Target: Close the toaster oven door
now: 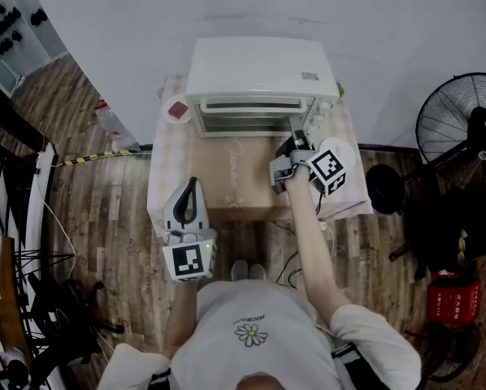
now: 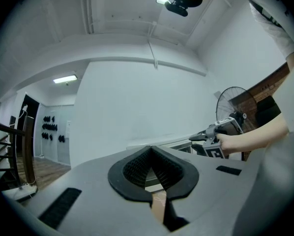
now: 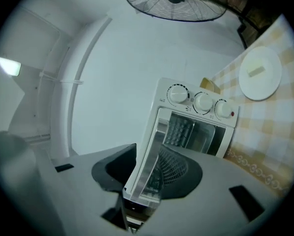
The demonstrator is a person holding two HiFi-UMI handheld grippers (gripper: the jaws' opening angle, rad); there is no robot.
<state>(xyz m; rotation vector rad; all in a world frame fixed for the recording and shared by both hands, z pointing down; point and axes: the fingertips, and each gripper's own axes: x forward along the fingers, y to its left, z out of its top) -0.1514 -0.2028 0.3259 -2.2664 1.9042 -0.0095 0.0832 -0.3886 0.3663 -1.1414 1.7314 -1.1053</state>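
Observation:
A white toaster oven (image 1: 259, 75) stands at the back of the table. In the right gripper view the oven (image 3: 201, 112) shows three knobs and an open mouth, and its glass door (image 3: 148, 166) is tilted partway up, seen edge-on. My right gripper (image 1: 288, 162) is at the oven's front right. Its jaws (image 3: 147, 172) are open around the door's edge, one pad on each side. My left gripper (image 1: 188, 200) hangs back near the table's front edge, shut (image 2: 151, 156) with nothing in it.
The table's checked cloth (image 1: 166, 177) carries a white plate (image 1: 340, 149) right of the oven and a small dish with something red (image 1: 178, 108) at its left. A floor fan (image 1: 462, 124) stands to the right. A dark railing runs along the left.

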